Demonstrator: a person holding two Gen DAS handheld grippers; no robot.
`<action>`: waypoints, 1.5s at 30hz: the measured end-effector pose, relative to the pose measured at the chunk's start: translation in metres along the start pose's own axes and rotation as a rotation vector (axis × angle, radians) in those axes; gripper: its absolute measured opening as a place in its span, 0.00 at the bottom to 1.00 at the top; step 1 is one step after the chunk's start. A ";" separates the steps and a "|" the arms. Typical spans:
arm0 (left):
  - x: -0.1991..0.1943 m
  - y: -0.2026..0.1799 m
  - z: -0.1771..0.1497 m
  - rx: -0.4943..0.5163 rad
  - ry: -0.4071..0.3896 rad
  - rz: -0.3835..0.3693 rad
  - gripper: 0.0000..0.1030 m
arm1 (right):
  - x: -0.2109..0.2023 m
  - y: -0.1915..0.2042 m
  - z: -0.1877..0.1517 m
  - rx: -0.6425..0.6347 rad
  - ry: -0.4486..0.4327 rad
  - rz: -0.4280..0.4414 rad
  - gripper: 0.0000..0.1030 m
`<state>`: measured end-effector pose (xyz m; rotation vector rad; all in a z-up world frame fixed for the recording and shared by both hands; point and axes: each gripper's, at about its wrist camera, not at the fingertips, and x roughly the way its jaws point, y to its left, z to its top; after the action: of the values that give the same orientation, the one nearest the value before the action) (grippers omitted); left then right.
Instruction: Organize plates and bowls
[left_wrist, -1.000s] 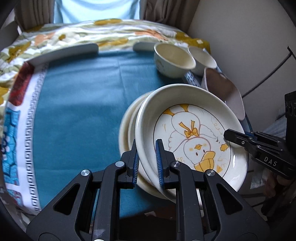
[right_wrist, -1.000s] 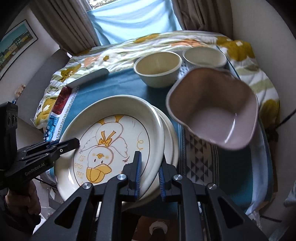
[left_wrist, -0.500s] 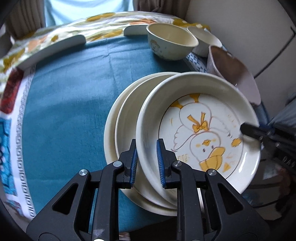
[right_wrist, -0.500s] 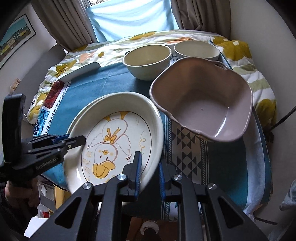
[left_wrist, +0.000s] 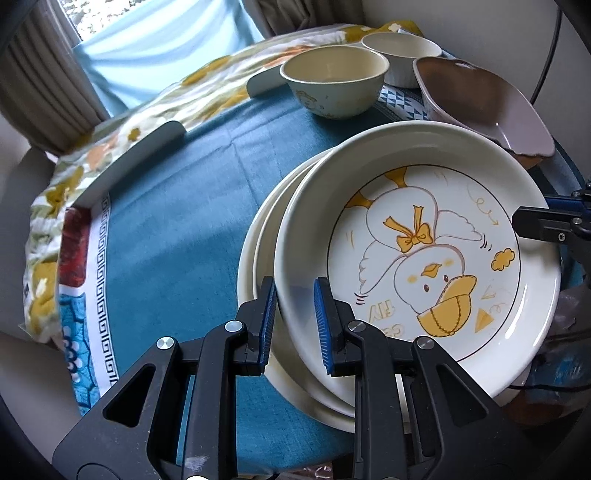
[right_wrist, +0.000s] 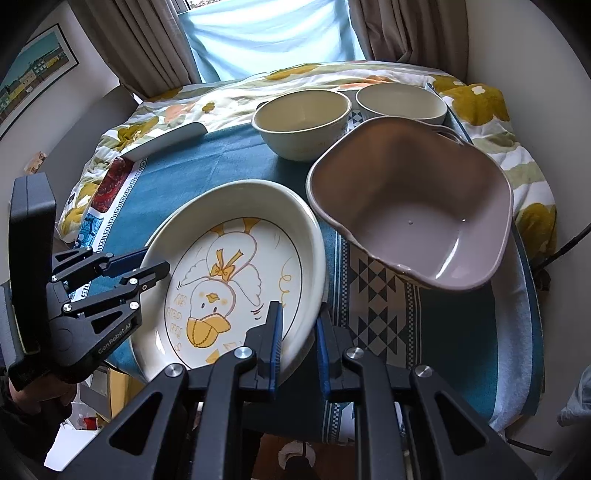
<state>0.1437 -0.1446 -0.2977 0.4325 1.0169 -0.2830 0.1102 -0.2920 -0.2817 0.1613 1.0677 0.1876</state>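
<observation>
A cream plate with a yellow duck drawing (left_wrist: 424, 258) (right_wrist: 229, 273) is held tilted between both grippers, above two plain cream plates (left_wrist: 258, 243) stacked on the blue cloth. My left gripper (left_wrist: 293, 314) is shut on the duck plate's near rim. My right gripper (right_wrist: 298, 332) is shut on the opposite rim. A mauve squarish bowl (right_wrist: 417, 210) (left_wrist: 480, 99) sits to the right. Two cream bowls (right_wrist: 303, 122) (right_wrist: 400, 101) stand behind it.
A blue tablecloth (left_wrist: 177, 221) covers the table, with a floral cloth (right_wrist: 258, 85) at the back and a patterned mat (right_wrist: 380, 291) under the mauve bowl. A grey bar (left_wrist: 136, 162) lies at the far left. Curtains and a wall close off the back and right.
The duck plate, held by both grippers, has shifted toward the near table edge and tilted; the plain plates beneath it have dropped out of the right wrist view.
</observation>
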 end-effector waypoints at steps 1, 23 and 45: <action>0.000 0.001 0.000 -0.003 -0.002 -0.001 0.18 | 0.000 0.000 0.000 -0.003 -0.001 -0.001 0.15; -0.005 -0.016 -0.003 0.061 -0.034 0.097 0.18 | 0.000 0.004 0.000 -0.009 -0.007 -0.014 0.15; -0.093 0.004 0.044 -0.065 -0.187 -0.013 0.95 | -0.090 -0.013 0.014 0.041 -0.165 0.004 0.15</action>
<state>0.1322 -0.1591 -0.1969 0.3340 0.8439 -0.2957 0.0812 -0.3255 -0.2013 0.2126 0.9074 0.1532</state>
